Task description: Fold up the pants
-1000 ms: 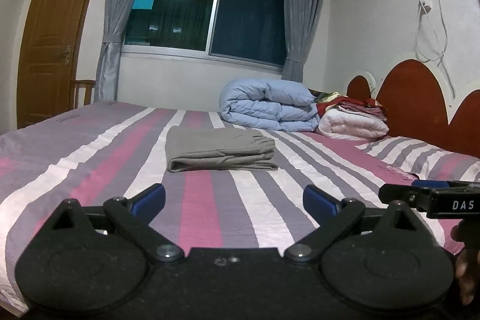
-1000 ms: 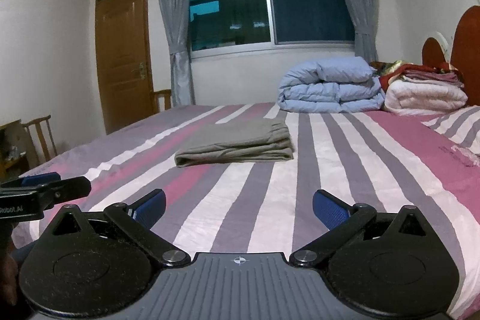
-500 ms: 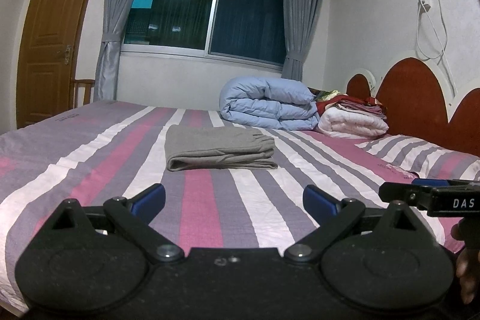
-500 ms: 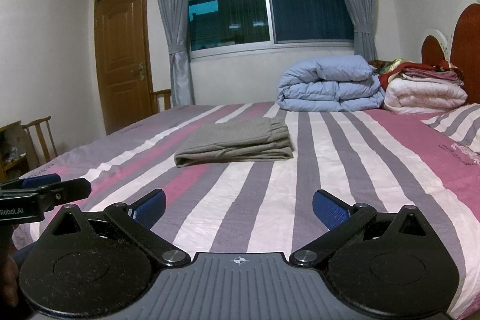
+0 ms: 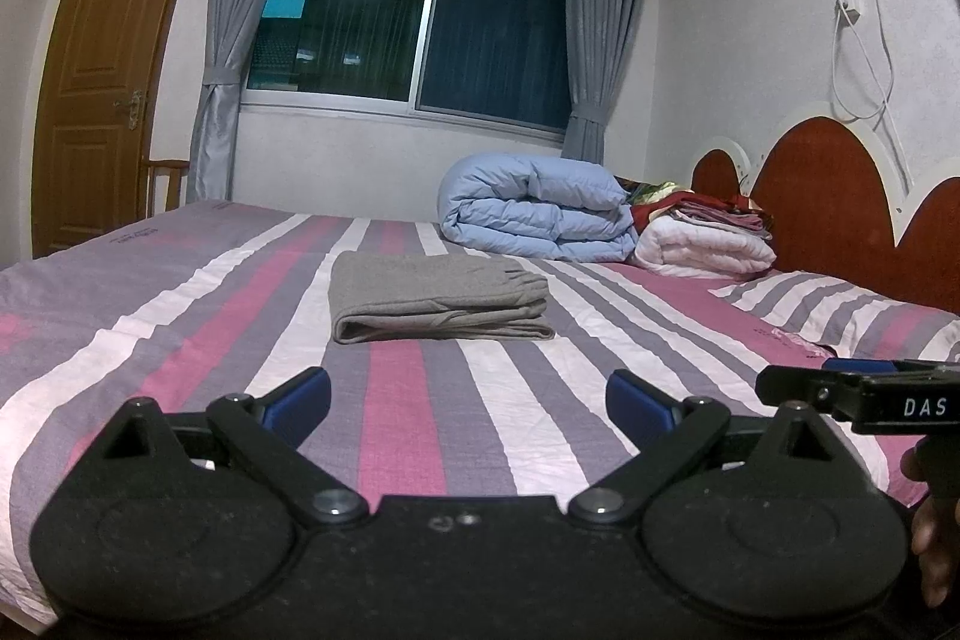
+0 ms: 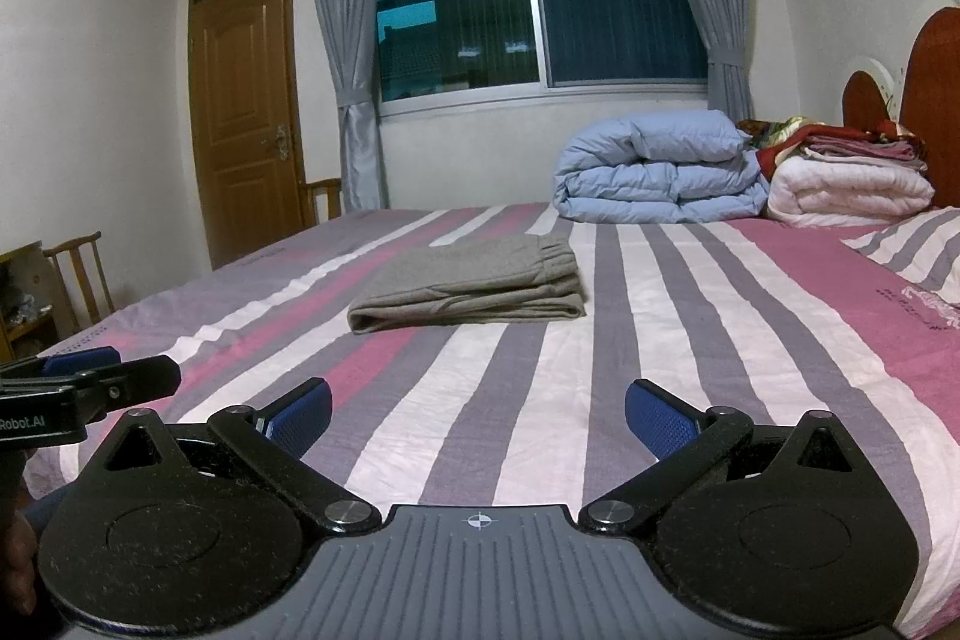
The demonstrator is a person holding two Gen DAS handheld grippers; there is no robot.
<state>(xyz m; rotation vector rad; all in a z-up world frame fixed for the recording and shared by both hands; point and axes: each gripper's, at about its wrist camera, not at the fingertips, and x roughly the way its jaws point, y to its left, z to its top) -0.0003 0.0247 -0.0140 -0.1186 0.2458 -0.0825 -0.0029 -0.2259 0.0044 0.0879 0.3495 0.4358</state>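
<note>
Pants (image 5: 441,302) lie folded on the bed (image 5: 420,412), well ahead of you. Your left claw (image 5: 468,394) and right claw (image 6: 478,409), both spread and empty, have barely shifted; folding looks finished.

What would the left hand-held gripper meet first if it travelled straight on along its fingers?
Probably the folded grey pants, ahead of the open left hand-held gripper; if it runs low, the striped bed cover comes first. Depth is unclear.
</note>
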